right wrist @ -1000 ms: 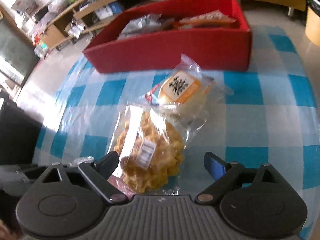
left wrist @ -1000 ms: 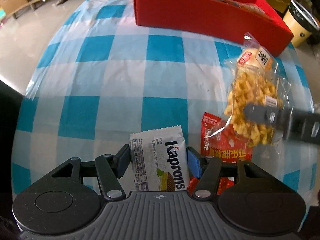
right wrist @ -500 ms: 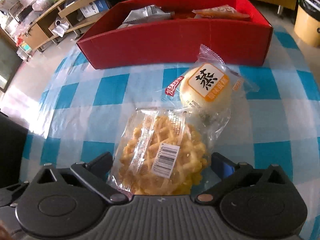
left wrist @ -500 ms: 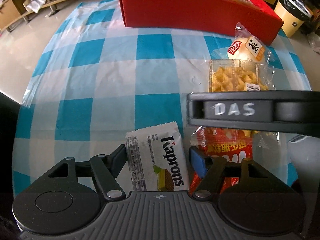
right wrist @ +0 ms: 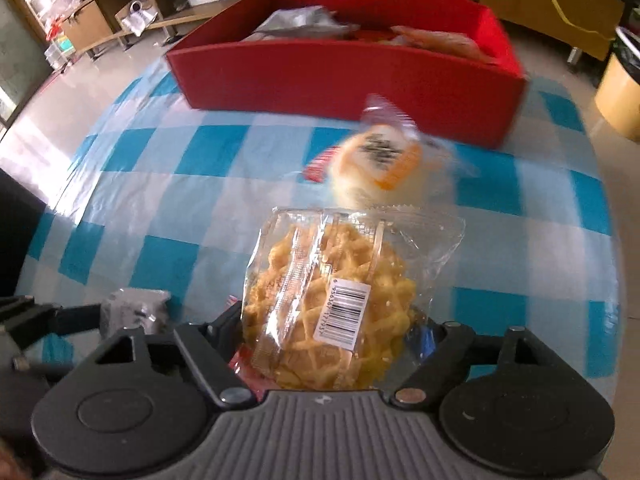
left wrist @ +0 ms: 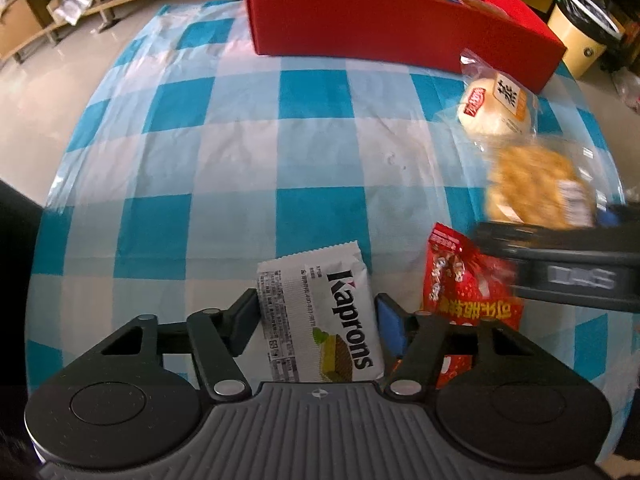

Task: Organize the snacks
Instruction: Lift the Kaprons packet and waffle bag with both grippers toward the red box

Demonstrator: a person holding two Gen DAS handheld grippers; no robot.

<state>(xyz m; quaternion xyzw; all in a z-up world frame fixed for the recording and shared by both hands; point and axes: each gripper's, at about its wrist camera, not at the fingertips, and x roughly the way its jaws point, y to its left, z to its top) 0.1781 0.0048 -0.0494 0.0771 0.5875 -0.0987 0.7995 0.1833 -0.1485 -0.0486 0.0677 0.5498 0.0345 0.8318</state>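
In the left wrist view my left gripper (left wrist: 316,312) is closing on a white Kaprons wafer packet (left wrist: 320,312), with both pads against its sides. Beside it on the right lies a red strawberry-print packet (left wrist: 468,280). My right gripper (right wrist: 328,328) is closing on a clear bag of yellow lattice snacks (right wrist: 328,300), and its fingers press the bag's two sides. The same bag (left wrist: 532,188) shows blurred at the right of the left wrist view. A wrapped round bun (right wrist: 380,164) lies just beyond the bag, in front of the red box (right wrist: 340,76).
The blue and white checked tablecloth (left wrist: 320,160) covers the table, and the red box (left wrist: 400,24) at the far edge holds several packets. A yellow bin (left wrist: 580,36) stands off the table's right side. Wooden shelves (left wrist: 60,12) line the far left.
The right gripper's fingers have drawn in from wide apart onto the snack bag. In the left wrist view that gripper has shifted rightward. The left gripper still has the Kaprons packet.
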